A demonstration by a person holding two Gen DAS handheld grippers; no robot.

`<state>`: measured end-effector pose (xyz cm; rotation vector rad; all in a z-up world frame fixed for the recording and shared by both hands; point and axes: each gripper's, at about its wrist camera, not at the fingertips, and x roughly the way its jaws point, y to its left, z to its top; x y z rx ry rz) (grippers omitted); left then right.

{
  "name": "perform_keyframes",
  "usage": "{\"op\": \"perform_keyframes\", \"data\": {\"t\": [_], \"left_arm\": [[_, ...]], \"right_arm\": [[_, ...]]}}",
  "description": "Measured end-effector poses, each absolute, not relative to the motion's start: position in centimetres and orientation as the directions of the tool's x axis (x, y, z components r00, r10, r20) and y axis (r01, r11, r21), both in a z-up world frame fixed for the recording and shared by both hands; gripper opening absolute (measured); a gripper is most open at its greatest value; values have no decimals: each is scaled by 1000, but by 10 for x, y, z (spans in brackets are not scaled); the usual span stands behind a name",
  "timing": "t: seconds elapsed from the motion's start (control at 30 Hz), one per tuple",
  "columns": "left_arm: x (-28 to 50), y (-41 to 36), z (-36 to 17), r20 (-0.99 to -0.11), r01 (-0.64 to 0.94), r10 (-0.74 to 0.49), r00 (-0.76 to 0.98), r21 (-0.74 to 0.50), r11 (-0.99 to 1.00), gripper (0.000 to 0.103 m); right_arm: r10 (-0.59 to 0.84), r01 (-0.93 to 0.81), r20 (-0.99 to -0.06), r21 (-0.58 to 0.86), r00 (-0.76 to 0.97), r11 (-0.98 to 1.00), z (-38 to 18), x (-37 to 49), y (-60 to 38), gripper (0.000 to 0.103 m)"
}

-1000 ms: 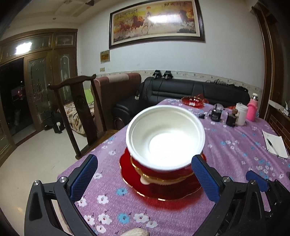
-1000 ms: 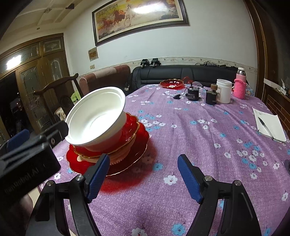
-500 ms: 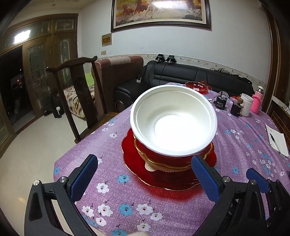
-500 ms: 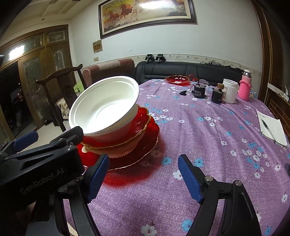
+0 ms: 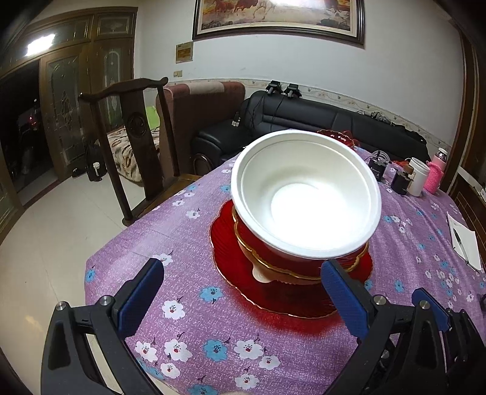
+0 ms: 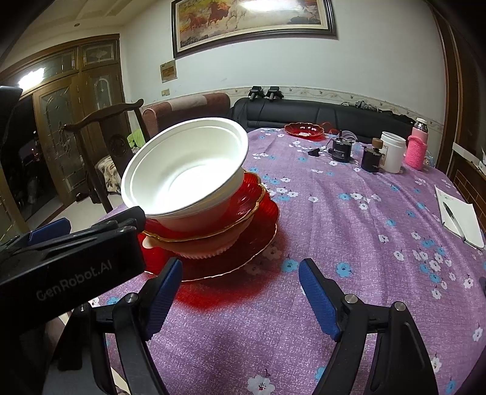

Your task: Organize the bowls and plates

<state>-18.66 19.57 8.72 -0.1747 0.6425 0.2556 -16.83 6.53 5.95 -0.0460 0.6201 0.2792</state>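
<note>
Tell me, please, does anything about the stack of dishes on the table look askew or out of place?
Yes. The white bowl on top of the stack sits tilted, leaning toward the wooden chair instead of nesting level in the red bowl beneath it. The red plate at the bottom lies flat. Nothing looks spilled or broken.

A: The white bowl (image 5: 306,197) covers the inside of the red dishes (image 5: 267,258) beneath; their count is unclear, perhaps two bowls.
B: The left gripper (image 6: 70,258) body hides the large red plate (image 6: 243,243)'s near-left rim. The painting (image 5: 279,15) is cropped at top.
</note>
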Motion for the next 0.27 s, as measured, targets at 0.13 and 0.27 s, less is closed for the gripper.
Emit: {"op": "perform_keyframes", "data": {"t": [0.13, 0.27], "left_arm": [[-186, 197, 86, -614, -297, 188, 766, -79, 952, 103], [-184, 196, 85, -621, -303, 192, 760, -77, 950, 103]], "right_arm": [[249, -276, -578, 41, 777, 960, 60, -169, 65, 83], [250, -268, -576, 55, 779, 962, 60, -168, 61, 83]]}}
